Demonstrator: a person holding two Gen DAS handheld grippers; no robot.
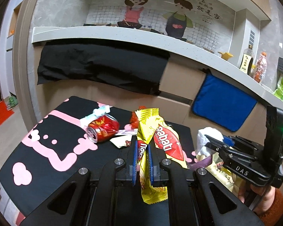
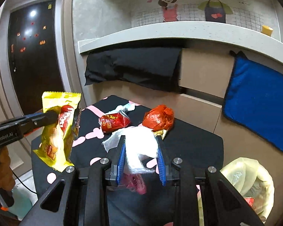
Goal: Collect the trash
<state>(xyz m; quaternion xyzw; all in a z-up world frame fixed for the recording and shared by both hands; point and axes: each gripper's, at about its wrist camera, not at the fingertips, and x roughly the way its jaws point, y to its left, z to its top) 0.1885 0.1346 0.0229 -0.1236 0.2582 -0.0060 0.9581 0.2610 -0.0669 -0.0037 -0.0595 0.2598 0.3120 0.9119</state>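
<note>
Carrying: both grippers are holding trash up above the black table [image 2: 198,143].
Left gripper [image 1: 141,150]: its jaws are squeezing the yellow snack wrapper [image 1: 151,130], which is sticking up in front of the fingers and hanging down behind them.
Right gripper [image 2: 141,152]: its jaws are pinching a white tissue [image 2: 137,141], with something pink [image 2: 135,183] hanging just under it.
Trash bag [image 2: 249,182]: it is sitting low and to the right of the right gripper, open at the top.
Doing it well: I think both hands should be keeping a tight squeeze while swinging over to the bag, and letting go only when right above the opening. The wrapper is long and floppy, so it may be catching on the rim.
Still waiting: a red can [image 2: 115,122], a red crumpled wrapper [image 2: 158,119] and a white scrap [image 2: 126,109] are lying ahead of the grippers.
Hard to see: the pink thing is blurry, so I cannot tell what it is. The bag is cut off at the edge.
</note>
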